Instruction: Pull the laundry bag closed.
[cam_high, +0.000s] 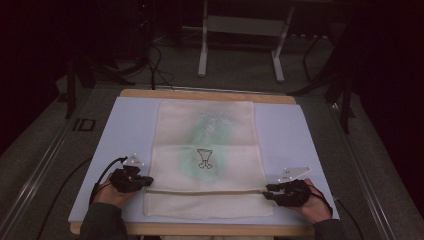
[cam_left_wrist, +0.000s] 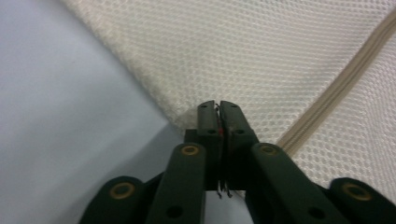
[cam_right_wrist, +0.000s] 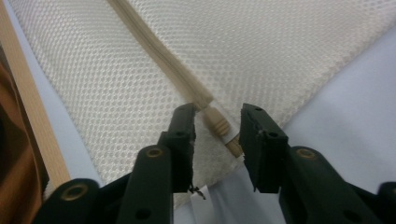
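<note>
A cream mesh bag (cam_high: 205, 150) lies flat on a pale blue board (cam_high: 130, 130), with a green print and a small drawn figure (cam_high: 204, 159) showing at its middle. A beige zipper (cam_high: 205, 191) runs across the bag near its front edge. My left gripper (cam_high: 148, 181) sits at the zipper's left end. In the left gripper view its jaws (cam_left_wrist: 218, 105) are pressed together on the bag's edge (cam_left_wrist: 187, 119). My right gripper (cam_high: 265, 191) is at the zipper's right end. It stands open (cam_right_wrist: 217, 114) with the zipper pull (cam_right_wrist: 218, 123) between its jaws, untouched.
The board rests on a wooden table top (cam_high: 200, 94) whose edge shows at the back and front. Beyond it stand a white metal frame (cam_high: 240, 45) and dark stands with cables on the floor. Bare board lies on both sides of the bag.
</note>
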